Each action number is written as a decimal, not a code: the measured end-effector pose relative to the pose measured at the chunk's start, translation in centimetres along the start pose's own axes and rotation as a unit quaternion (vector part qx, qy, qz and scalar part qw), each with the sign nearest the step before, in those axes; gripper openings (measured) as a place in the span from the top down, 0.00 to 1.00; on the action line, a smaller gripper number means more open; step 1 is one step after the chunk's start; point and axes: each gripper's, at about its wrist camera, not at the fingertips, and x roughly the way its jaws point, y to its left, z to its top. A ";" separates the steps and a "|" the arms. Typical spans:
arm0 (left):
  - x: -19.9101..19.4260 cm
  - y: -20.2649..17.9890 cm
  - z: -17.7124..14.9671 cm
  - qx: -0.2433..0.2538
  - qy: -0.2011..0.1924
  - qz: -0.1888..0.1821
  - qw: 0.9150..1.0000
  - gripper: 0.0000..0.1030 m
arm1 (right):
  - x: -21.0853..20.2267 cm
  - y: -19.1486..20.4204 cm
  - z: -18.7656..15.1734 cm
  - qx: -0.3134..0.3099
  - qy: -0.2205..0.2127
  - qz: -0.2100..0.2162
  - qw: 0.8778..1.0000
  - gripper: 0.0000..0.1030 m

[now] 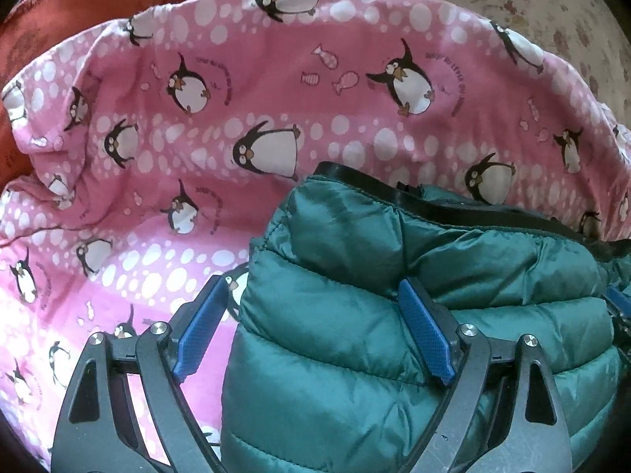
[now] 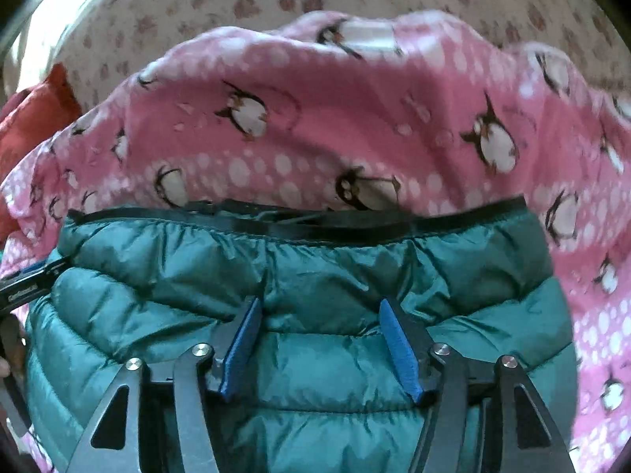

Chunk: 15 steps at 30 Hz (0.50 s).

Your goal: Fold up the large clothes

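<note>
Closest to me, my left gripper (image 1: 313, 329) stands wide apart at the bottom of its view, gripping nothing, one blue pad over the pink sheet and the other over the jacket's left edge. My right gripper (image 2: 317, 345) is parted too, pitched down over the middle; the blur leaves me unsure whether its pads touch. The green puffer jacket (image 1: 414, 276) fills the lower centre and right, folded into a thick bundle: light, soft, springy, with a slick shell, so I'd pinch a quilted seam or the black hem (image 2: 355, 222). Beyond lies the penguin sheet (image 1: 276, 90).
</note>
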 end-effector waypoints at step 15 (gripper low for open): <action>-5.3 6.2 -4.4 -0.081 0.022 -0.168 0.982 0.14 | -9.5 -7.0 -3.7 0.063 -0.029 0.044 0.997 0.18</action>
